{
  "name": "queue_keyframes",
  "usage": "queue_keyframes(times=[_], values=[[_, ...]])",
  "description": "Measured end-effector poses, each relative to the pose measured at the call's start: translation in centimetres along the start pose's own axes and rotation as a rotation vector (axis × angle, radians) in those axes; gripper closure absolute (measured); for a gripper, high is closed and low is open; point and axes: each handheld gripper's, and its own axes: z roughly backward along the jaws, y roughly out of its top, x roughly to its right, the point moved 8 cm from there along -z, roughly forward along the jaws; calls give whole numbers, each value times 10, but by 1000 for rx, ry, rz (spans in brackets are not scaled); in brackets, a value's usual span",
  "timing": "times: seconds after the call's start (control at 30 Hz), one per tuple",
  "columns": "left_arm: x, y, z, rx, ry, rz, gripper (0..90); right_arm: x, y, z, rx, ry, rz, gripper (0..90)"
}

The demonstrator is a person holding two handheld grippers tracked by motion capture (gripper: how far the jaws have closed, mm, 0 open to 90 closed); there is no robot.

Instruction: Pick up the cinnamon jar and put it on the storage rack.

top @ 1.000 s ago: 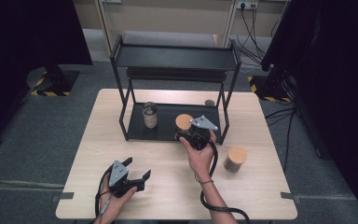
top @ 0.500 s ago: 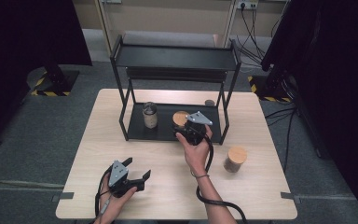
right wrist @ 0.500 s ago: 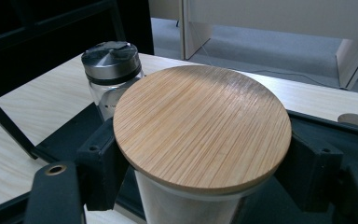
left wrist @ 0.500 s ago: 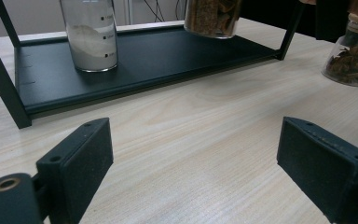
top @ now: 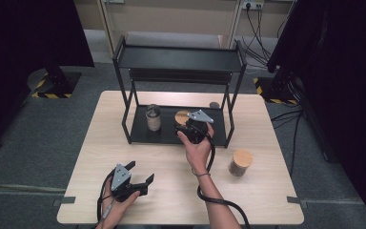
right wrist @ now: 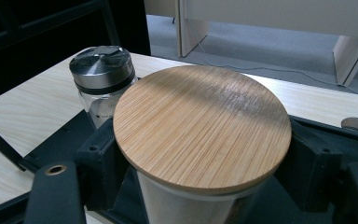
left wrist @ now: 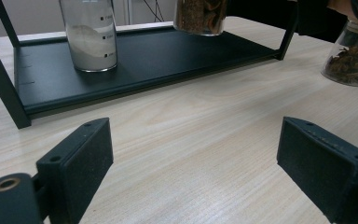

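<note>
- Bamboo-lidded jar (right wrist: 200, 140) sits clamped in the right claw (top: 192, 128), whose pads press on the glass just under the lid.
- Compared with a second ago, the right hand has carried this jar away from the person and further in over the bottom shelf (top: 138, 129) of the black rack (top: 178, 59); the jar now sits between the rack's right-hand posts.
- That shift suggests the jar is about to be set down on the shelf, beside the steel-capped jar (top: 153, 117) already standing there.
- From the left claw's view the held jar's base appears to hang just above the shelf, not yet resting on it.
- Left claw (top: 136, 177) rests low on the desk (top: 267, 200) near the front edge, its pads spread wide with nothing between them.
- Edges to mind: the front right post (top: 228, 125) is just beside the right hand, and the upper shelf overhangs the spot, so headroom is limited.
- Open shelf room lies between the two jars.
- Another bamboo-lidded jar (top: 241, 162) stands well apart on the desk's right side, with free desk around it.
</note>
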Motion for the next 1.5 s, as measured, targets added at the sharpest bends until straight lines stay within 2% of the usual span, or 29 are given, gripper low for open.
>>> queue_keyframes(times=[0.8,1.2,1.5], values=[[0,0,0,0,-3,4,100,1,-2,-17,-20,-11,-23,262],[0,0,0,-2,-6,4,100,3,4,-24,-13,-18,-46,262],[0,0,0,-1,-6,4,100,2,8,-29,-12,-19,-45,262]])
